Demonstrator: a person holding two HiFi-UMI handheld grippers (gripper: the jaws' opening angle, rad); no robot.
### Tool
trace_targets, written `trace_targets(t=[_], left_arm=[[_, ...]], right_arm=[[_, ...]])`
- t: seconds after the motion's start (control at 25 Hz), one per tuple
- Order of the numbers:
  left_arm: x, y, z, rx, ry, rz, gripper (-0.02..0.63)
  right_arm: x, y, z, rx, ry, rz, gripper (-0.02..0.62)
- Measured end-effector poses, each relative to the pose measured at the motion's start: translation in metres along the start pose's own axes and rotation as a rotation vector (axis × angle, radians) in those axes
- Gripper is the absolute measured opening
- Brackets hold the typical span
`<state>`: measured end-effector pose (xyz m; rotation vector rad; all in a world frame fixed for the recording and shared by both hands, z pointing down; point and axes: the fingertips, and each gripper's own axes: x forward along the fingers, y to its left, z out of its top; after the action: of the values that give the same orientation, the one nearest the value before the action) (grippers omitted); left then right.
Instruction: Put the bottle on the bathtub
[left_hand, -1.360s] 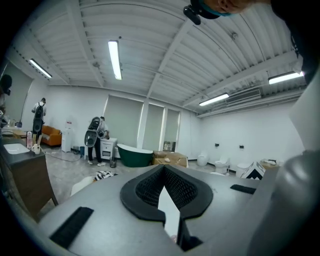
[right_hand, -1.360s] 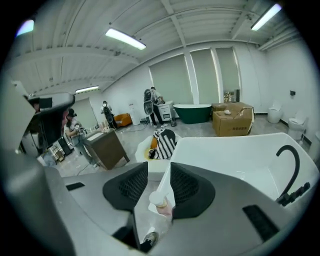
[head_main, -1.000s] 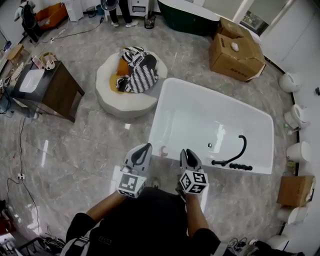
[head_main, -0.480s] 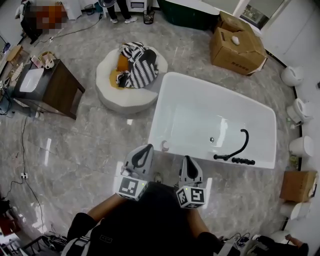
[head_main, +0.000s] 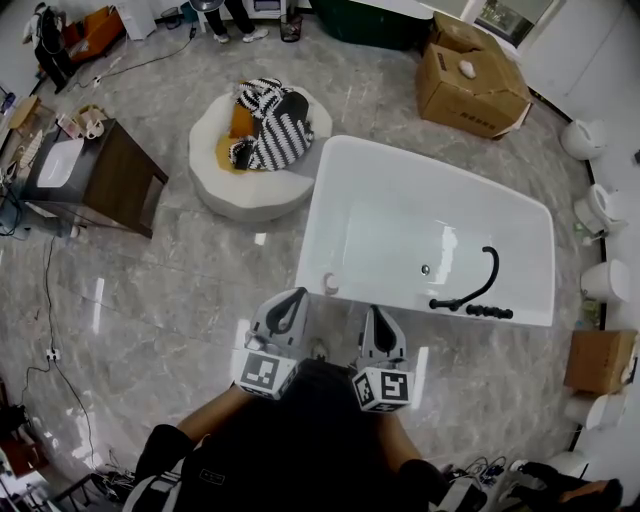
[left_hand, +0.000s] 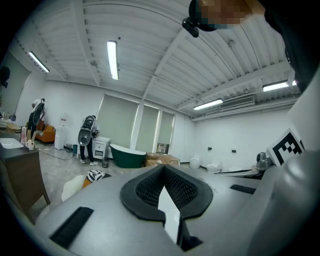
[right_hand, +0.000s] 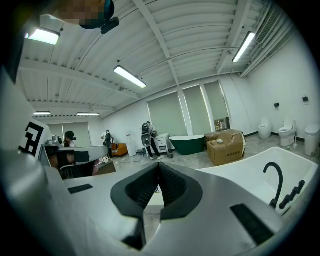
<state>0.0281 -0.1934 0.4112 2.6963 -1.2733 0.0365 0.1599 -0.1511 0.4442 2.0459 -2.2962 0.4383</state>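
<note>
The white bathtub (head_main: 335, 180) fills the middle right of the head view. A small pale bottle (head_main: 328, 283) stands on the rim at its near left corner. My left gripper (head_main: 291, 298) is shut and empty, held close to my body just short of that corner. My right gripper (head_main: 374, 313) is beside it, also shut with nothing in it, at the tub's near edge. In the left gripper view the left gripper (left_hand: 164, 170) points level across the room. In the right gripper view the right gripper (right_hand: 159, 167) has the bathtub (right_hand: 240, 175) on its right.
A black faucet (head_main: 478, 280) curves over the tub's near right side. A round white pouf (head_main: 225, 185) with a striped cushion lies left of the tub, a brown cabinet (head_main: 110, 175) farther left. Cardboard boxes (head_main: 470, 75) and toilets (head_main: 583, 140) line the right. People stand at the back.
The head view has shifted, so the tub sits a little higher in the frame. Both grippers stay shut near my body, slightly farther from the bottle on the rim.
</note>
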Motion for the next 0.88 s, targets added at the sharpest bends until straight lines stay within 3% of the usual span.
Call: trace_targets(t=[0.88], left_arm=[[-0.018, 0.007, -0.001, 0.001, -0.008, -0.003, 0.015]], right_arm=[[-0.005, 0.014, -0.013, -0.015, 0.023, -0.013, 0.009]])
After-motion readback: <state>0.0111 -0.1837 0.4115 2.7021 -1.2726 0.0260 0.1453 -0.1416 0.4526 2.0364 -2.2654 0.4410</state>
